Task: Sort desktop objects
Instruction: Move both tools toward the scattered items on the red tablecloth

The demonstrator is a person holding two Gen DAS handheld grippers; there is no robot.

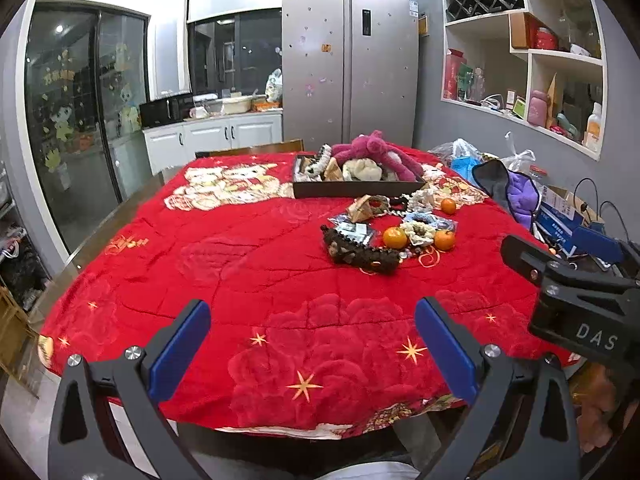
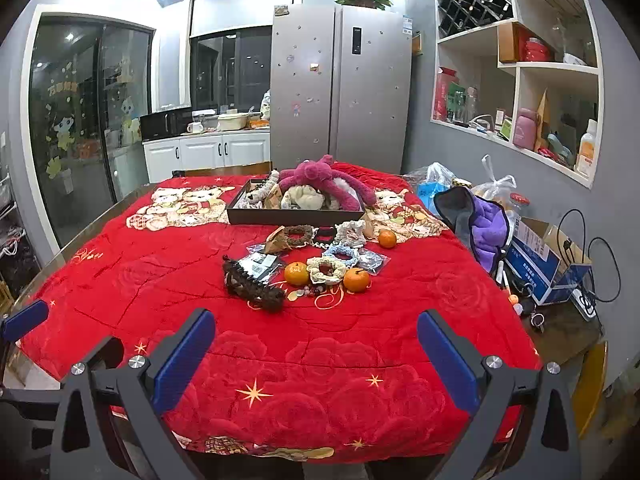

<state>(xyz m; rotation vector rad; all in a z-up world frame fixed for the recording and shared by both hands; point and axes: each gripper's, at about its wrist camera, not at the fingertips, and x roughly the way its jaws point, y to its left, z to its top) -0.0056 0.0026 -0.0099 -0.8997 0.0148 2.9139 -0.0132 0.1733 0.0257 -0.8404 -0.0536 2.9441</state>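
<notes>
A red quilted cloth (image 1: 248, 280) (image 2: 360, 340) covers the table. Near its middle lies a heap of small things: three oranges (image 1: 395, 237) (image 2: 296, 273), several scrunchies (image 1: 419, 232) (image 2: 326, 269), a dark brown hair claw (image 1: 360, 254) (image 2: 252, 286) and small packets (image 2: 262, 263). Behind them a dark tray (image 1: 356, 189) (image 2: 296, 217) holds a pink plush toy (image 1: 376, 152) (image 2: 320, 178) and other soft items. My left gripper (image 1: 312, 344) hangs open over the near edge, nothing between its blue pads. My right gripper (image 2: 316, 354) is open too, well short of the heap.
Plastic bags (image 2: 440, 180), a purple cloth (image 2: 490, 228), a blue-and-white box (image 2: 536, 256) and cables (image 2: 600, 272) crowd the table's right side. A fridge (image 2: 340, 84), wall shelves (image 2: 520, 60) and a kitchen counter (image 2: 208, 136) stand behind. A chair back (image 1: 250, 148) sits at the far edge.
</notes>
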